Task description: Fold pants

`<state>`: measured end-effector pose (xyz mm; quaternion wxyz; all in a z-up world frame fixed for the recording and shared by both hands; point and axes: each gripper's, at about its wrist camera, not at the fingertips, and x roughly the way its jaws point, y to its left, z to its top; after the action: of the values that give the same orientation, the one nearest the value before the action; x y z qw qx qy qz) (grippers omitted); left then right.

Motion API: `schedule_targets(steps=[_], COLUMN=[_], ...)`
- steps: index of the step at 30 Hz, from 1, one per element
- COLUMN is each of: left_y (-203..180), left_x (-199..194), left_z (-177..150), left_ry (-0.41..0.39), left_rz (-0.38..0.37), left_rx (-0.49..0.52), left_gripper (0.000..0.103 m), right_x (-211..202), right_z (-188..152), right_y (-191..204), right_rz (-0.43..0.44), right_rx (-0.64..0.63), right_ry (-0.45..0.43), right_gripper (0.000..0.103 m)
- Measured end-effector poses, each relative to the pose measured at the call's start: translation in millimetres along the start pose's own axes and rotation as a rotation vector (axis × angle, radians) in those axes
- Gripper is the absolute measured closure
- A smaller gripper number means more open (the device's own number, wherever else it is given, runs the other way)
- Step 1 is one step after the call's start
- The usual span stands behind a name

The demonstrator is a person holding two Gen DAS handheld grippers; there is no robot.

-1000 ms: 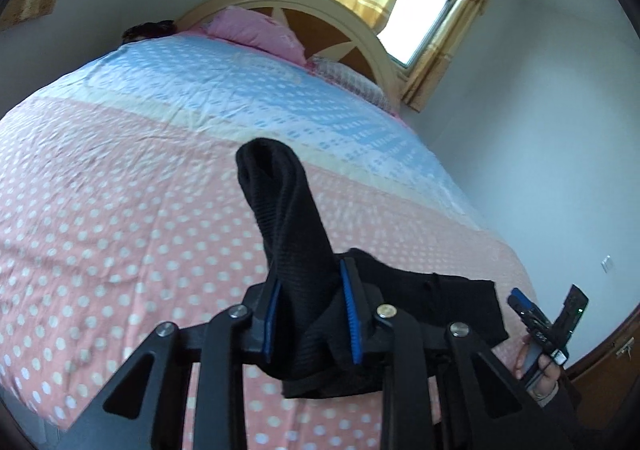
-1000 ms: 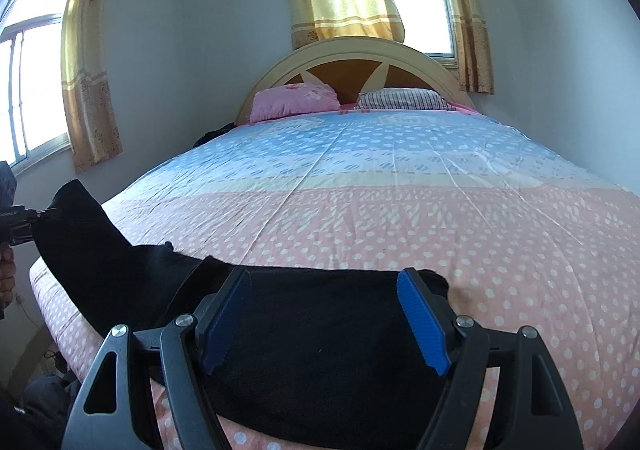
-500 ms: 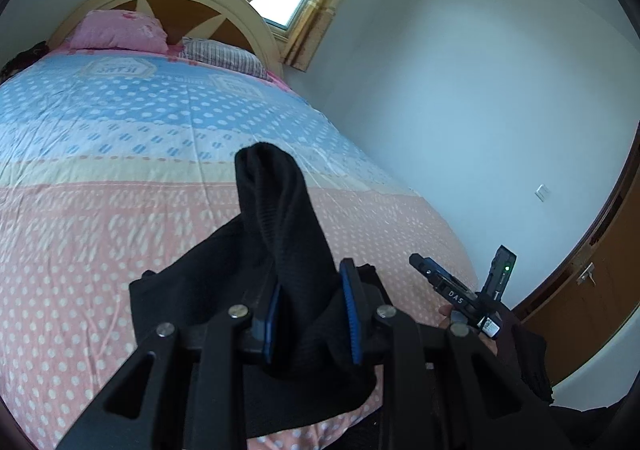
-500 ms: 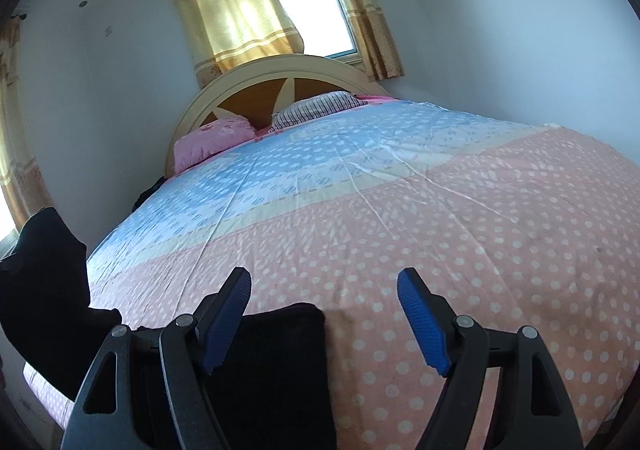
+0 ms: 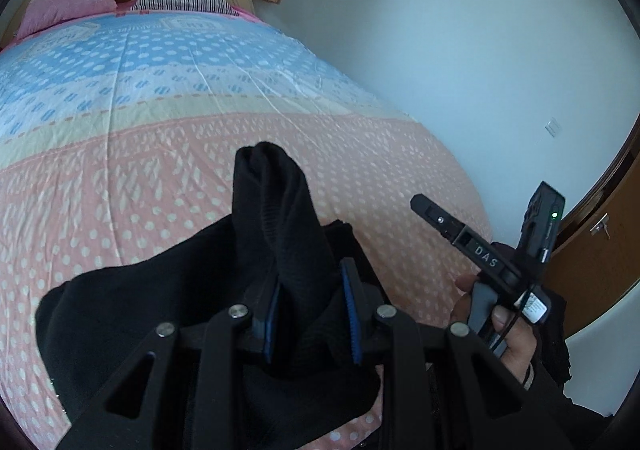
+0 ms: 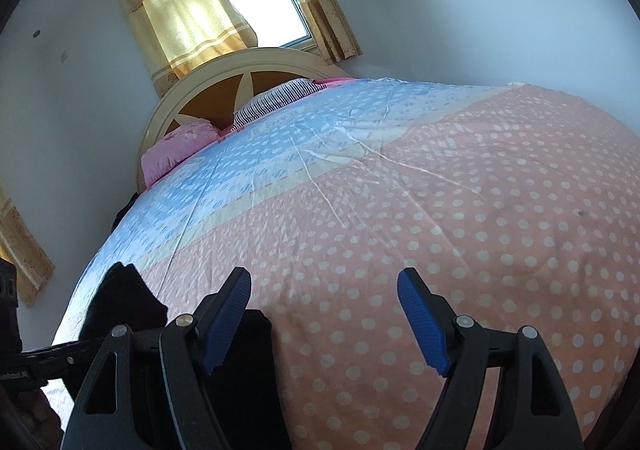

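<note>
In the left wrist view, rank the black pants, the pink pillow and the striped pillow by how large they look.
1. Black pants, by far the largest, though closest to the camera.
2. Pink pillow and striped pillow look about alike; both lie far off at the headboard, so no ranking between them.

This is a bedroom in a home. A wide bed [image 6: 460, 234] fills the room, spread with a dotted cover in pink and blue bands; at its far end, toward eleven o'clock in the right wrist view, an arched cream and wood headboard [image 6: 224, 82] backs a pink pillow [image 6: 176, 146] and a striped pillow [image 6: 280, 96]. Above the headboard at twelve o'clock a window [image 6: 260, 2] hangs with yellow curtains [image 6: 180, 18], and at three o'clock in the left wrist view a wooden door [image 5: 596, 250] stands in the plain pale wall [image 5: 460, 50].
</note>
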<state>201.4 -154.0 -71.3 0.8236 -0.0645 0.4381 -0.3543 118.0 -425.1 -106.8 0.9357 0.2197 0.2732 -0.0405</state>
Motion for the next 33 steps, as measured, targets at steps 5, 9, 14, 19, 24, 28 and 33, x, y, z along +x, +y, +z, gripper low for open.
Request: schedule_targets(steps=[5,9,14,19,24,28,33], left_y=[-17.6,-30.7,-41.2,-24.9,21.1,54.2,81.4], left_x=[28.3,35.1,6.0,-41.5,-60.7,-60.7,-56.8], left_z=[-5.8,-13.5,-21.4,-35.5,-47.8,-57.9,-65.6], left_ry=[0.022,0.026,-0.017,-0.154,-0.204,-0.201,-0.202], left_rz=[0.046,0.050,0.005,0.115,0.248,0.300,0.311], left_rx=[0.036,0.066,0.135,0.173,0.092,0.014,-0.066], left_gripper=[0.069,0.059,0.049,0.031,0.026,0.026,0.023], right_x=[9.4,11.6,1.8,-20.3,-16.6,-10.5,-5.2], right_z=[-3.2,-3.2,2.7,7.1,-13.5,-33.2,-49.3], right_y=[-1.1,-7.2,-2.2,35.7,76.3,96.0,85.6], right_rz=[0.034,0.037,0.103,0.220,0.259,0.221,0.192], right_rx=[0.004,0.026,0.028,-0.057,-0.163,-0.266,-0.265], right_ry=[0.038,0.051,0.069,0.089,0.196,0.261,0.343], right_gripper=[0.026,0.026,0.026,0.026,0.026,0.026,0.083])
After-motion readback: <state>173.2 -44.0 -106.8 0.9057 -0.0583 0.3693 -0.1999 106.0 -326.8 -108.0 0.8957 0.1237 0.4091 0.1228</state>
